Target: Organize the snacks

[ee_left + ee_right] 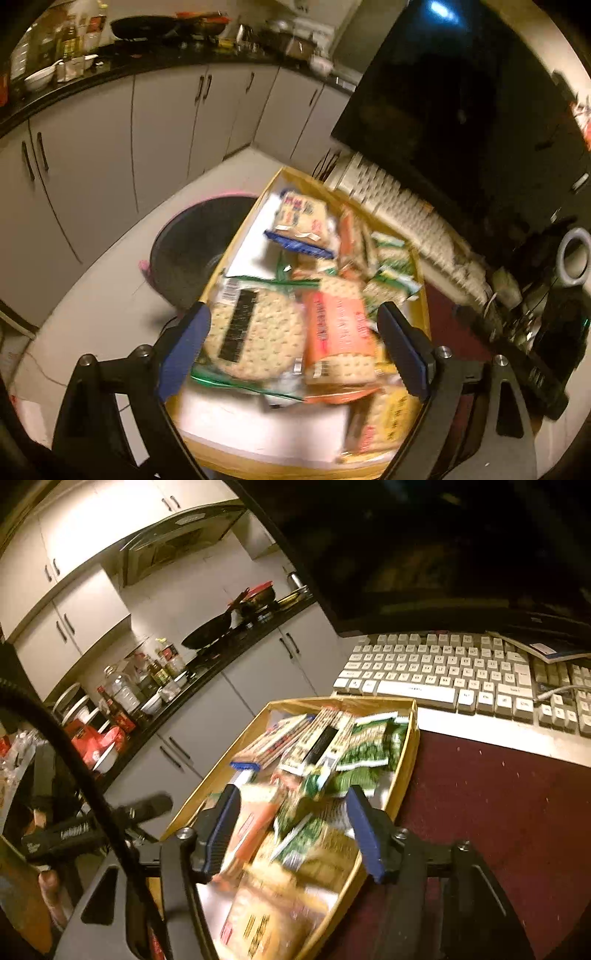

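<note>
Filling a yellow tray [406, 738] on a maroon desk mat [498, 812], blurred snack packets [258, 332] lie heaped. Left gripper [291, 339] and right gripper [291, 823] hover spread, gripping nothing. Keyboard [443, 675] at one o'clock; kitchen cabinets [110, 147] at ten.

Motion blur smears the snack packs [325, 295] in the tray [423, 295] — their printing cannot be read. The tray's near end runs off the bottom edge in both views. The monitor [424, 546] is cut by the top and right edges, the keyboard [461, 675] by the right — key legends too small to read.
</note>
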Tool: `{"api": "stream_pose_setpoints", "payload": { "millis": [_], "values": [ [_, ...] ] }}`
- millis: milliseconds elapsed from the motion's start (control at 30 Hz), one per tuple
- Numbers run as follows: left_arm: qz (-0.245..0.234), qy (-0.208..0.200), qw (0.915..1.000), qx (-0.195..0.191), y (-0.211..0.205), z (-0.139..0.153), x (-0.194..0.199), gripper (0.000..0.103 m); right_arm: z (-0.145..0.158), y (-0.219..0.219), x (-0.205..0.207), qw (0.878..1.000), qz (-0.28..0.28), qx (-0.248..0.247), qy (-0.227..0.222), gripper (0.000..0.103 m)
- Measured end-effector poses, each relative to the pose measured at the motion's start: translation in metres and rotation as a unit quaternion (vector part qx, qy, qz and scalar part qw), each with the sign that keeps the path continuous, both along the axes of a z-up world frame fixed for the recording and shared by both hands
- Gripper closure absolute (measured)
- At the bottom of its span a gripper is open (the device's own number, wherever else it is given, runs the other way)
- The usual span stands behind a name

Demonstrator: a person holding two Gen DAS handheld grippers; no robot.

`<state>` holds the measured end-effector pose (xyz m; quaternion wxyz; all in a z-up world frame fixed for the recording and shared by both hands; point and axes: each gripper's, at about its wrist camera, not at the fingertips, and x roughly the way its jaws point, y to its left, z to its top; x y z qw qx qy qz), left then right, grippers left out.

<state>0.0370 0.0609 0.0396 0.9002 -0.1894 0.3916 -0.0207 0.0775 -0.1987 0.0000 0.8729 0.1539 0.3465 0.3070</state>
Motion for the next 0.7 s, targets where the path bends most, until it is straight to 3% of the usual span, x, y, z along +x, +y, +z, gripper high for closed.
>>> {"api": "stream_pose_setpoints", "payload": {
  "millis": [33, 233, 300, 367, 500, 567, 700],
  "values": [
    [0.013, -0.013, 0.9998, -0.002, -0.004, 0.002, -0.007, 0.012, -0.001, -0.002, -0.005, 1.000, 0.001, -0.003, 0.002, 0.030],
    [0.099, -0.042, 0.9939, 0.024, -0.026, 0.009, -0.025, 0.011, -0.004, -0.010, -0.018, 1.000, -0.009, -0.010, 0.023, 0.029],
    [0.090, -0.043, 0.9940, 0.046, -0.035, 0.012, -0.023, 0.011, -0.001, -0.009, -0.020, 1.000, -0.015, -0.011, 0.018, 0.029],
    [0.063, -0.036, 0.9928, 0.095, -0.049, 0.014, -0.021, 0.011, -0.001, -0.008, -0.024, 1.000, -0.020, -0.009, 0.019, 0.029],
    [0.057, -0.034, 0.9738, 0.218, -0.073, 0.014, -0.024, 0.011, 0.001, -0.002, -0.029, 1.000, -0.013, -0.010, 0.016, 0.029],
    [0.053, -0.032, 0.9693, 0.238, -0.077, 0.012, -0.025, 0.011, 0.002, 0.002, -0.031, 1.000, -0.009, -0.015, 0.010, 0.029],
    [0.044, -0.023, 0.9735, 0.223, -0.076, 0.008, -0.026, 0.011, 0.001, 0.005, -0.031, 1.000, -0.006, -0.014, 0.015, 0.029]
  ]
}}
